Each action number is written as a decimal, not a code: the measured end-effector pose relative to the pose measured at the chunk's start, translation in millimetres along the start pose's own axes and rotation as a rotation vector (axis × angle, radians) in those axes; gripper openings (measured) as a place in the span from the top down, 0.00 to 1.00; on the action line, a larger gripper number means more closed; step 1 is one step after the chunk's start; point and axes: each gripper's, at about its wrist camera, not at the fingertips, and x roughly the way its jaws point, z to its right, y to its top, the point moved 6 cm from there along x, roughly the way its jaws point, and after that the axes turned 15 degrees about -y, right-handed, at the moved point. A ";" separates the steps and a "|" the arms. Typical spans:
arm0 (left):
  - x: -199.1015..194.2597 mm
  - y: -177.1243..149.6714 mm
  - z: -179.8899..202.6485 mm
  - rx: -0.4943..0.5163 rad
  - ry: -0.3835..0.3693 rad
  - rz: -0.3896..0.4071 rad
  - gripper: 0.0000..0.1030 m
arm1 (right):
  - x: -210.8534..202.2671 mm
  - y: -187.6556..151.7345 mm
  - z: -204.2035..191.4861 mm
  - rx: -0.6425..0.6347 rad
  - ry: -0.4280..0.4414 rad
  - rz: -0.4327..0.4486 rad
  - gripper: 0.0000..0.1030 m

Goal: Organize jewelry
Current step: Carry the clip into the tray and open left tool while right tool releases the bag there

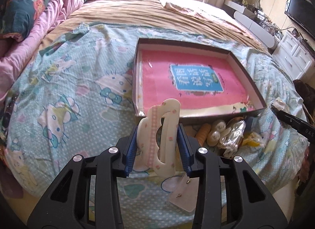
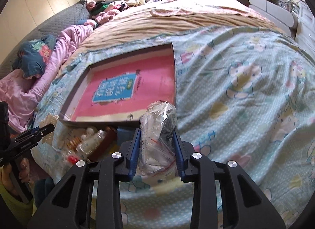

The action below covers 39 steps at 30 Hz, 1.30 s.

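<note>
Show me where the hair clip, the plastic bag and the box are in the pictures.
hair clip (image 1: 160, 138), left wrist view, on its cream body between the blue pads.
plastic bag (image 2: 157, 140), right wrist view, on its crinkled clear middle.
box (image 1: 246, 71), left wrist view, on its dark right wall.

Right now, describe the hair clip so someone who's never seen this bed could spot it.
On the cartoon-cat bedspread, find the shallow box with the pink book inside. Just in front of its near edge, the left tongs grip the hair clip: cream, cloud-shaped, with a pink checked stripe, unlike the plastic-wrapped pieces beside it.
</note>
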 end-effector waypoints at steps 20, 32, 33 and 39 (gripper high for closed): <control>27.8 51.7 -3.0 -0.004 0.019 0.005 0.71 | 47.2 56.1 -43.4 -0.060 0.022 0.009 0.71; 65.0 53.2 -2.5 0.002 0.024 -0.051 0.71 | 86.3 57.3 -52.6 -0.089 -0.017 -0.023 0.71; 68.4 52.0 -3.7 0.001 0.026 -0.057 0.71 | 89.5 56.9 -52.8 -0.088 -0.018 -0.027 0.71; 79.7 45.9 -9.4 -0.007 0.033 -0.083 0.71 | 97.7 53.6 -48.8 -0.070 -0.017 -0.046 0.67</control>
